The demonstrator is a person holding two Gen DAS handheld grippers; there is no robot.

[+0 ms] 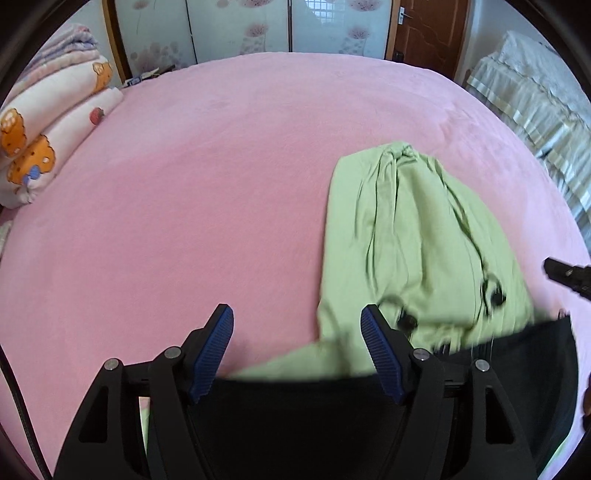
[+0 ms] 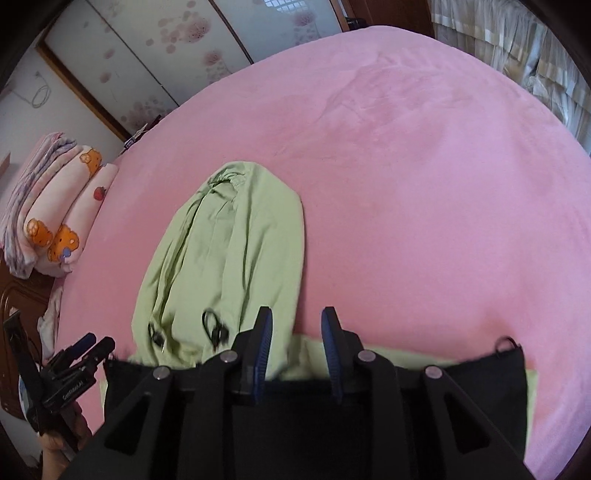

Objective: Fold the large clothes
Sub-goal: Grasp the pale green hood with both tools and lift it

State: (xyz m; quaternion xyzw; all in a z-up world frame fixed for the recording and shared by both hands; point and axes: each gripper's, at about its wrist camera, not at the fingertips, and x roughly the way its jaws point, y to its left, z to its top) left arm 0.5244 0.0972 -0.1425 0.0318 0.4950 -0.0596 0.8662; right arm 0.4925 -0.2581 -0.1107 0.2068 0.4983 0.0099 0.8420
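A light green garment with a black panel and black drawstrings lies on the pink bed (image 1: 184,184). Its green hood part (image 1: 406,229) stretches away from me; the black part (image 1: 295,413) lies nearest. It also shows in the right wrist view (image 2: 229,251), black part (image 2: 480,387). My left gripper (image 1: 297,328) is open and empty above the garment's near left edge. My right gripper (image 2: 297,328) is open, narrower, over the green-black boundary, holding nothing. The left gripper shows at the lower left of the right wrist view (image 2: 79,354); the right gripper's tip shows at the right edge of the left wrist view (image 1: 565,277).
Folded cartoon-print quilts (image 1: 48,122) are stacked at the bed's left end, also in the right wrist view (image 2: 55,214). Floral sliding wardrobe doors (image 1: 243,26) and a brown door (image 1: 428,29) stand behind. A covered piece of furniture (image 1: 535,103) stands at right.
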